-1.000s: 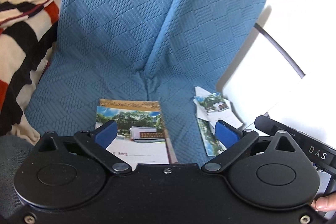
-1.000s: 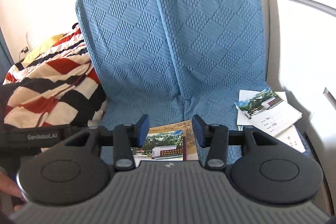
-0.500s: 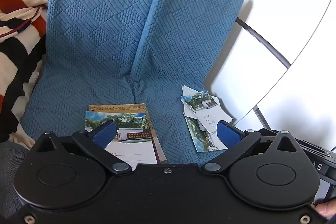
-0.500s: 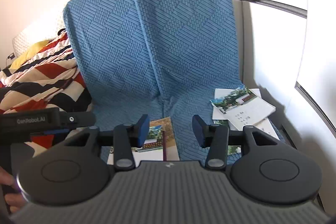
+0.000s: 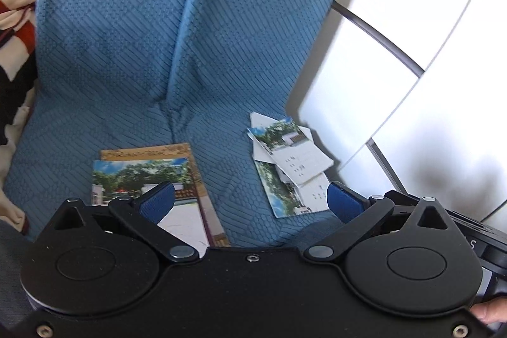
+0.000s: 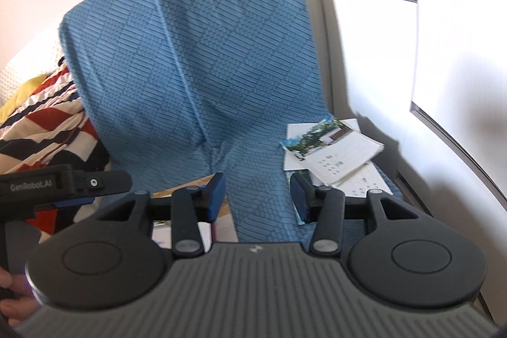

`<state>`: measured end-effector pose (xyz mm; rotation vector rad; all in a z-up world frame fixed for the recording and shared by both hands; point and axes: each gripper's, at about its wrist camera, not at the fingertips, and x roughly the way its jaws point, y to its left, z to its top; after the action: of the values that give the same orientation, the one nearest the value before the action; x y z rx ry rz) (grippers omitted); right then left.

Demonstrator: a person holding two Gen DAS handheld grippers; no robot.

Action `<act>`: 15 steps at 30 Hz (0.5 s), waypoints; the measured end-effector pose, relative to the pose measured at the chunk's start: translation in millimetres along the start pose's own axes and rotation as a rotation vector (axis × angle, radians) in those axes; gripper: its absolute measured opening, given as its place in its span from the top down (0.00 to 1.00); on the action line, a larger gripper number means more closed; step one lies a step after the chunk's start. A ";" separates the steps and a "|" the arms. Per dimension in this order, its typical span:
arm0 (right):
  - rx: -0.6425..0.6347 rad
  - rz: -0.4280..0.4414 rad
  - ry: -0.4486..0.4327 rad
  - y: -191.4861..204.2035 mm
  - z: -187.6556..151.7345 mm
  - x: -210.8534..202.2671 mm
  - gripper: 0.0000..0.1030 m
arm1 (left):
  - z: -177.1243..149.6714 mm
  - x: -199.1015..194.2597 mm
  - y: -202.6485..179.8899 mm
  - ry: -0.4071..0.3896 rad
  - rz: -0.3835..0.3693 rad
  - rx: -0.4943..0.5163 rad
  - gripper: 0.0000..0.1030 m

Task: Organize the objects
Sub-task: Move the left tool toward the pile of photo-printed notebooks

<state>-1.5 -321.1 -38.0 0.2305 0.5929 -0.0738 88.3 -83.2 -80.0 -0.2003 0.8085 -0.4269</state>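
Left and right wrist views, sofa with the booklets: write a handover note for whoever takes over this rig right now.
Left tool: open, empty, above the seat.
Right tool: open, empty, above the seat.
Neat booklet stack lies on the left blue seat cushion.
Loose booklets lie fanned and overlapping on the right cushion, near the sofa's edge.
Done: apparently the neat stack.
Left: probably gather the loose booklets and square them, likely onto the stack.
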 end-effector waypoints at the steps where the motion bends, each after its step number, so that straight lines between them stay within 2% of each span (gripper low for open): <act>1: 0.006 -0.006 -0.001 -4.0 0.1 0.0 0.54 | -1.0 3.4 -3.9 0.005 -0.003 0.005 0.01; 15: 0.065 -0.107 -0.012 -60.5 -9.1 -6.7 0.53 | -23.2 51.7 -61.1 0.087 -0.083 0.069 0.01</act>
<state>-20.2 -377.7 -53.3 0.2615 0.5911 -0.1982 85.0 -161.1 -109.3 -0.1528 0.8716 -0.5442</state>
